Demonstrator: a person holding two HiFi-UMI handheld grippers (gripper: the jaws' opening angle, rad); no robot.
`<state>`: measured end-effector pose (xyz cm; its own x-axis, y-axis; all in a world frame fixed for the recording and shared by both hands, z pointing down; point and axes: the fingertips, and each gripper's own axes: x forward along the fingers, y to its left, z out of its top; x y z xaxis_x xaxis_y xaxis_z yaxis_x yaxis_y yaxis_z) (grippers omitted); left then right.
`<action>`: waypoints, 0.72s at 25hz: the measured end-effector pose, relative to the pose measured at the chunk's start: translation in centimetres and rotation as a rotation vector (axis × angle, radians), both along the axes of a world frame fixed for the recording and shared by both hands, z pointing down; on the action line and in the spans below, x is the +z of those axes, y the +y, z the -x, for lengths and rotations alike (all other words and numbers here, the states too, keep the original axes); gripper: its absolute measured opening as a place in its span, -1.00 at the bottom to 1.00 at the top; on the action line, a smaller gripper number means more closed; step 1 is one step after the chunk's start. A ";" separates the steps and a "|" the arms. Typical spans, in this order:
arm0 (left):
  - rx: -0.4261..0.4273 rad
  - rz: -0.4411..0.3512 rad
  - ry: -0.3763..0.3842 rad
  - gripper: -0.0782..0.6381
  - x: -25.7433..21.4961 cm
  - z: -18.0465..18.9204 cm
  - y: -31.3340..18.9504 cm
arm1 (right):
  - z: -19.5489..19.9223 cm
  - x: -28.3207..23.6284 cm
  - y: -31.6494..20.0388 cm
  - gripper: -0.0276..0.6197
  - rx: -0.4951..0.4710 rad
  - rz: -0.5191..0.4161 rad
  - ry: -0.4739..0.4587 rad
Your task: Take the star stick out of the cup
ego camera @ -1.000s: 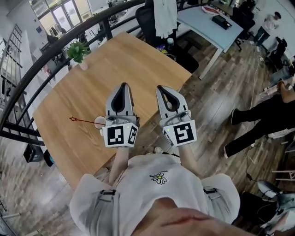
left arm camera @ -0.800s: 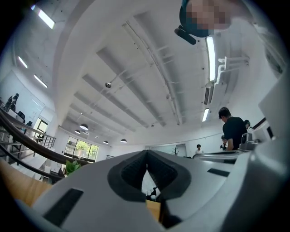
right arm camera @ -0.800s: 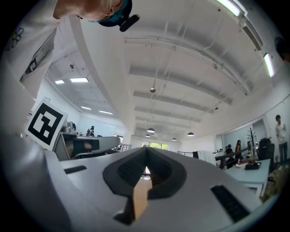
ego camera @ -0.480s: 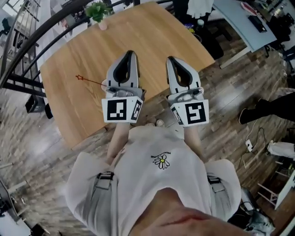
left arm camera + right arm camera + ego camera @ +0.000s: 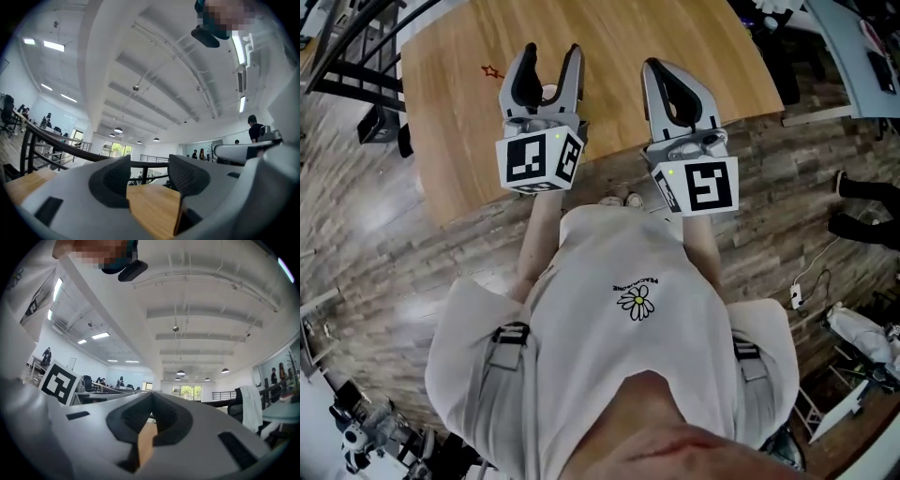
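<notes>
A thin red star stick lies tilted out of a small pale cup (image 5: 548, 92) on the wooden table (image 5: 459, 141), and its star (image 5: 492, 70) points left. From above, the cup shows between the spread fingers of my left gripper (image 5: 550, 54). Those jaws are opening, and the left gripper view shows only bare table top between them at my left gripper (image 5: 149, 164). Most of the stick is hidden behind the left finger. My right gripper (image 5: 653, 66) hovers to the right over the table's near edge. Its jaws at my right gripper (image 5: 151, 395) are shut on nothing.
A black railing (image 5: 352, 42) runs past the table's far left corner. A grey desk (image 5: 862, 52) stands at the upper right, with a person's legs (image 5: 862, 220) on the plank floor beside it. The holder's own body fills the lower middle.
The left jaws have gone from shut to wide open. The left gripper has shifted left, so the cup now shows between its fingers instead of beside them. The head view has tilted further down.
</notes>
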<state>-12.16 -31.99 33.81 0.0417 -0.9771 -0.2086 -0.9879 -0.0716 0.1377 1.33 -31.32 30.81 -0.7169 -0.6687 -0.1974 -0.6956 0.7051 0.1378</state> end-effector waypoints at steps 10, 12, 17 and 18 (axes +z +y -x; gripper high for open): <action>-0.209 0.224 0.185 -0.06 10.2 8.3 0.9 | 5.2 3.2 0.2 -0.89 -0.126 0.084 0.010; -0.243 0.271 0.225 -0.07 12.5 9.4 1.2 | 6.2 4.1 0.4 -0.89 -0.152 0.108 0.019; -0.238 0.437 0.312 -0.14 19.4 11.9 -0.1 | 8.4 6.3 1.0 -0.89 -0.206 0.162 0.033; -0.234 0.466 0.343 -0.15 20.7 12.4 -0.4 | 8.7 6.7 1.3 -0.89 -0.215 0.169 0.039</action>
<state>-24.54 -32.40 54.51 -0.1784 -0.9439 0.2780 -0.8641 0.2854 0.4145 -7.37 -30.03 37.50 -0.8510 -0.5210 -0.0658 -0.5236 0.8515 0.0295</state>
